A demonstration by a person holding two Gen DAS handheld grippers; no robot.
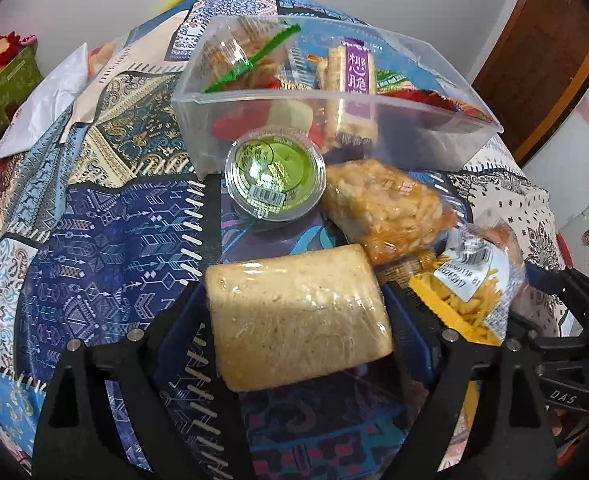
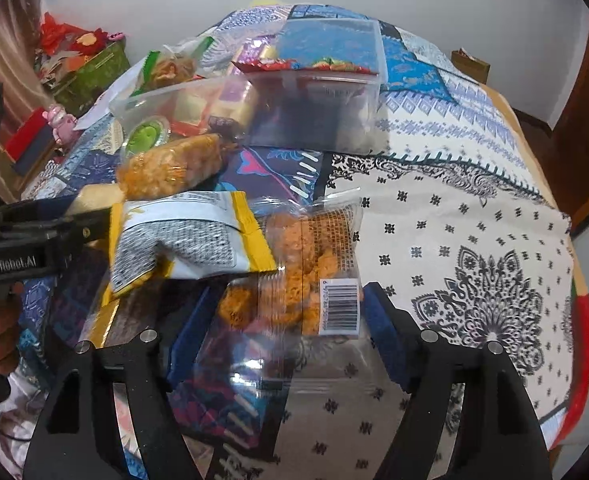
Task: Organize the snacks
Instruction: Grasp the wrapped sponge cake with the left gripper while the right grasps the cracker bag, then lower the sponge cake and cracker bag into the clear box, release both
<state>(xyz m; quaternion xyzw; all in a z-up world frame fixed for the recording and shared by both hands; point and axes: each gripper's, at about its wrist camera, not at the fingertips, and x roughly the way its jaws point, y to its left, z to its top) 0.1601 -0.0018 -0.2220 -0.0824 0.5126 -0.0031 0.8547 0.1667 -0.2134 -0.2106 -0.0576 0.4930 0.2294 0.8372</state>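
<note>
My left gripper [image 1: 298, 316] is shut on a beige wrapped cake block [image 1: 294, 316], held over the patchwork cloth. Ahead lie a green-lidded cup [image 1: 274, 178], an orange snack bag [image 1: 390, 212] and a yellow-white snack bag [image 1: 466, 284]. Behind them a clear plastic bin [image 1: 334, 96] holds several snacks. My right gripper [image 2: 290, 320] is shut on a clear bag of orange fried snacks [image 2: 306, 276]. The yellow-white bag [image 2: 182, 236] lies just left of it. The left gripper's body [image 2: 34, 236] shows at the left edge. A second clear bin [image 2: 322, 92] stands behind.
The table is covered with patterned cloth [image 2: 454, 220]. A white paper [image 1: 50, 96] lies at the far left. Gift boxes and red decorations [image 2: 82, 56] sit beyond the table's left side. A wooden door [image 1: 542, 60] is at the right.
</note>
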